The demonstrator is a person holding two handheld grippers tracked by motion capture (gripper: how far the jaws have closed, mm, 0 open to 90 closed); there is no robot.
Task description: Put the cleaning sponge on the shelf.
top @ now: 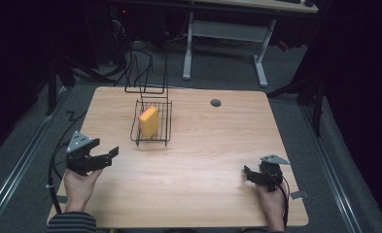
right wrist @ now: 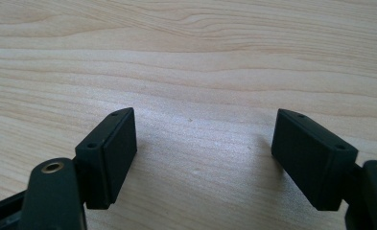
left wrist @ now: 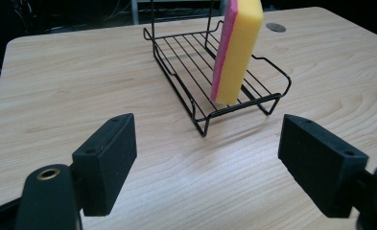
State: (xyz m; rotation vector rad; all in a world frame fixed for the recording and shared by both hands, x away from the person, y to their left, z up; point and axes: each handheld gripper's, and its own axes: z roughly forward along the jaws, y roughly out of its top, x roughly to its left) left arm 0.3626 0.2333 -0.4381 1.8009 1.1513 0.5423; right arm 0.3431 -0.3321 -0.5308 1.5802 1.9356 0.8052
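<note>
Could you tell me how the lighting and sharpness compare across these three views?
High view: dim, surroundings nearly black, the table evenly lit, slightly soft. Left gripper view: brighter, the sponge and wire rack sharp, a faint sheen on the wood. Right gripper view: bright, wood grain crisp, soft shadows beside the jaws.

High view: above the desk's near edge, facing forward and down. Left gripper view: low, facing the wire rack, shared with the high view. Right gripper view: close on bare desk.

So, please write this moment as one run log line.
left hand-held gripper: open | right hand-held gripper: open | sponge: upright in wire rack
</note>
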